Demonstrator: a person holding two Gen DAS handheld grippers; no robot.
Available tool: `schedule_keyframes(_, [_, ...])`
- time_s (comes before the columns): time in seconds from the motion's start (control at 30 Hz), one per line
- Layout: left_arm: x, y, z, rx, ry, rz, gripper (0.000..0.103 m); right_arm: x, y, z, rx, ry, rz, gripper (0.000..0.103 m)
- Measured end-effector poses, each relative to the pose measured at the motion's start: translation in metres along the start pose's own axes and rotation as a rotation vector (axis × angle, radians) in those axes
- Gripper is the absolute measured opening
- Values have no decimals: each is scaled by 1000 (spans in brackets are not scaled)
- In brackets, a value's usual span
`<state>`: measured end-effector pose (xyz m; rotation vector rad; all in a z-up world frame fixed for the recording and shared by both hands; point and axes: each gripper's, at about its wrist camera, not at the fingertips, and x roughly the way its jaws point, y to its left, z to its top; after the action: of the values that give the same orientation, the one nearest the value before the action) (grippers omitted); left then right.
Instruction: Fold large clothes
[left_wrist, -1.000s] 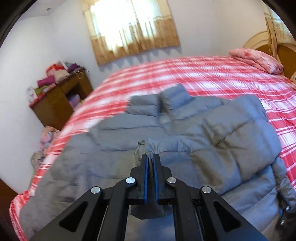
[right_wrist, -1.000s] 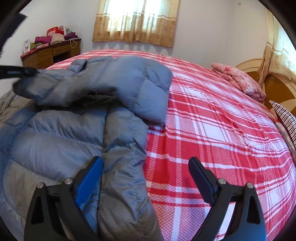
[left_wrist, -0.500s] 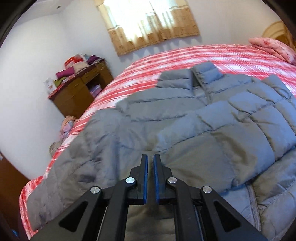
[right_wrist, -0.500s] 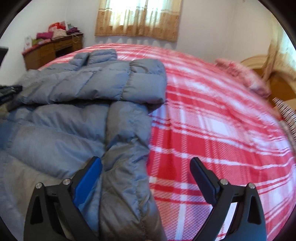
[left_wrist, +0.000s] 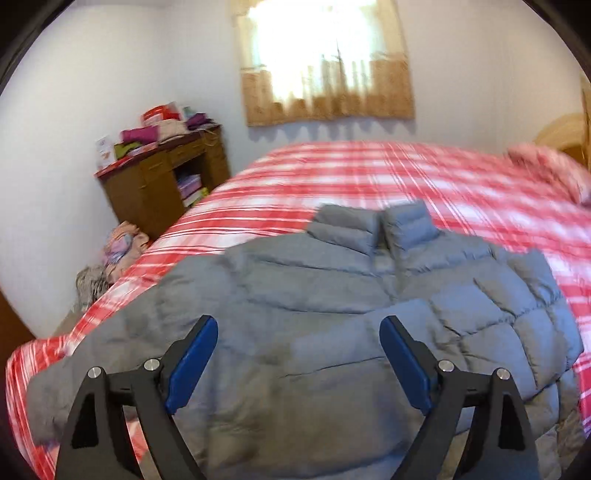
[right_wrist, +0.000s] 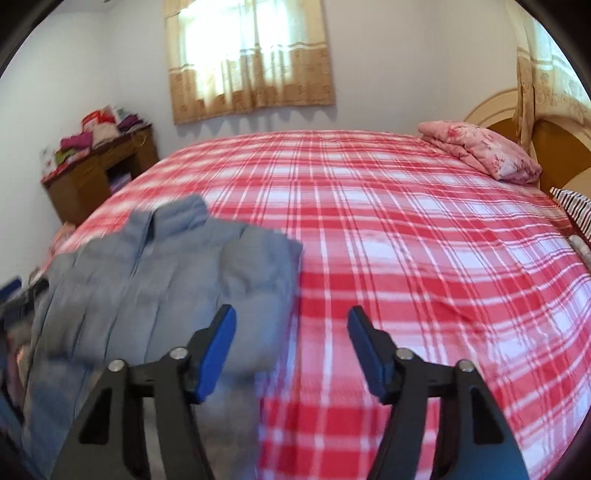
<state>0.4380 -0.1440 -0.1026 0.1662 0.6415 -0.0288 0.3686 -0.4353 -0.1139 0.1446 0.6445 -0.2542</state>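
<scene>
A grey quilted puffer jacket (left_wrist: 332, 314) lies front up on the red plaid bed (left_wrist: 369, 177), collar toward the window, one sleeve folded across its chest. My left gripper (left_wrist: 298, 332) is open and empty above the jacket's lower part. In the right wrist view the jacket (right_wrist: 166, 280) lies at the left, blurred. My right gripper (right_wrist: 291, 325) is open and empty above the jacket's right edge and the bedspread (right_wrist: 424, 258).
A wooden dresser (left_wrist: 162, 184) piled with clothes stands left of the bed under a curtained window (left_wrist: 325, 59). Clothes lie on the floor (left_wrist: 118, 247) beside it. A pink folded quilt (right_wrist: 480, 151) and a wooden headboard (right_wrist: 554, 147) are at the right.
My left gripper let go of the sleeve, opened and pulled back up. The sleeve now lies across the jacket. My right gripper rose and drew back, staying open.
</scene>
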Motion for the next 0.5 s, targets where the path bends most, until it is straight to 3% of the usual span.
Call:
schedule_keyframes(0.07, [10, -14, -1, 26, -1, -18, 90, 23, 8, 5, -10, 1, 19, 64])
schedule_keyframes(0.27, [67, -32, -25, 175, 62, 160, 90, 84, 36, -10, -67, 108, 71, 64])
schedule_keyframes(0.37, [85, -17, -37, 142, 128, 126, 91, 95, 47, -28, -124, 140, 90, 64])
schedule_keyframes(0.5, [94, -6, -38, 82, 165, 89, 97, 102, 40, -28, -110, 168, 94, 64])
